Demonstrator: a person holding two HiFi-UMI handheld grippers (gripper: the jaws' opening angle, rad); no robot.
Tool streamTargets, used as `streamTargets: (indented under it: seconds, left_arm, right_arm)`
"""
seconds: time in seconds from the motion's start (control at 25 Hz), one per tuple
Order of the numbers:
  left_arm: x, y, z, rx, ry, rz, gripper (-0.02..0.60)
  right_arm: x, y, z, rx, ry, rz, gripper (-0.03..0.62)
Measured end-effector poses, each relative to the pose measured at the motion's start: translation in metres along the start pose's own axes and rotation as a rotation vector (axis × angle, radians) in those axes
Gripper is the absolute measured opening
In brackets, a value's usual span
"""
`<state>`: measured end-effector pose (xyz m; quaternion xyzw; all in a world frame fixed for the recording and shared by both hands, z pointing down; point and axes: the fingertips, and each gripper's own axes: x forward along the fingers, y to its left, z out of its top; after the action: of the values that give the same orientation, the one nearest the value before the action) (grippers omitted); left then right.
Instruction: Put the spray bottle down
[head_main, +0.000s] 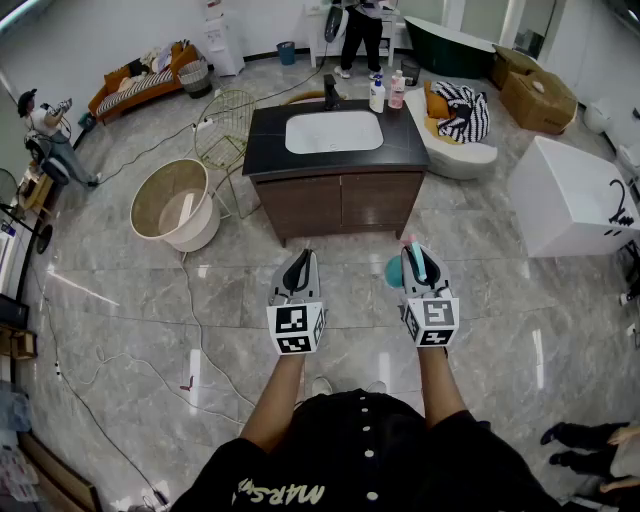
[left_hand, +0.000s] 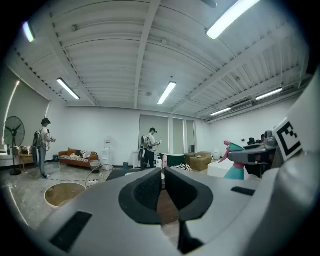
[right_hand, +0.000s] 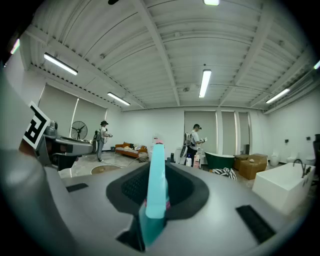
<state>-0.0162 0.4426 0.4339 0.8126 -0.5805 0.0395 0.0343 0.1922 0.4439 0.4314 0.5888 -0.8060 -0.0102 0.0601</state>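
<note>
Bottle (right_hand: 156, 182) is off the ground in my right gripper (head_main: 417, 256), with the jaws pressed on its teal head. My left gripper (head_main: 298, 262) has its jaws closed on nothing. I judge this to be the carry: nothing is set down yet, and only bare floor (head_main: 150, 320) lies under me.

The table (head_main: 270, 150) stands at twelve o'clock, apart from both grippers, so the next move calls for reaching forward over it. I'd pick the dark strip at nine o'clock of the sink (head_main: 333, 131), away from the containers (head_main: 377, 95) crowding its one o'clock corner. Then I'd lower the bottle upright until its base rests before opening the jaws.

The head view alone lays out table, sink and the round tub (head_main: 175, 205) at ten o'clock. The right gripper view alone shows the pads on the bottle. The left gripper view, looking from the side at three o'clock, catches what neither gives: the pink trigger and the teal body hanging below the grip.
</note>
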Motion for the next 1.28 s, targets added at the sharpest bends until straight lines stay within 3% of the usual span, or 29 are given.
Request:
streamTargets:
  seconds: [0.44, 1.28]
  left_arm:
    - [-0.002, 0.005, -0.001, -0.006, 0.003, -0.010, 0.028]
    - [0.015, 0.075, -0.012, -0.037, 0.004, -0.053, 0.028]
  right_arm:
    - [0.003, 0.009, 0.001, 0.007, 0.001, 0.003, 0.069]
    - [0.048, 0.057, -0.011, 0.045, 0.024, -0.044, 0.069]
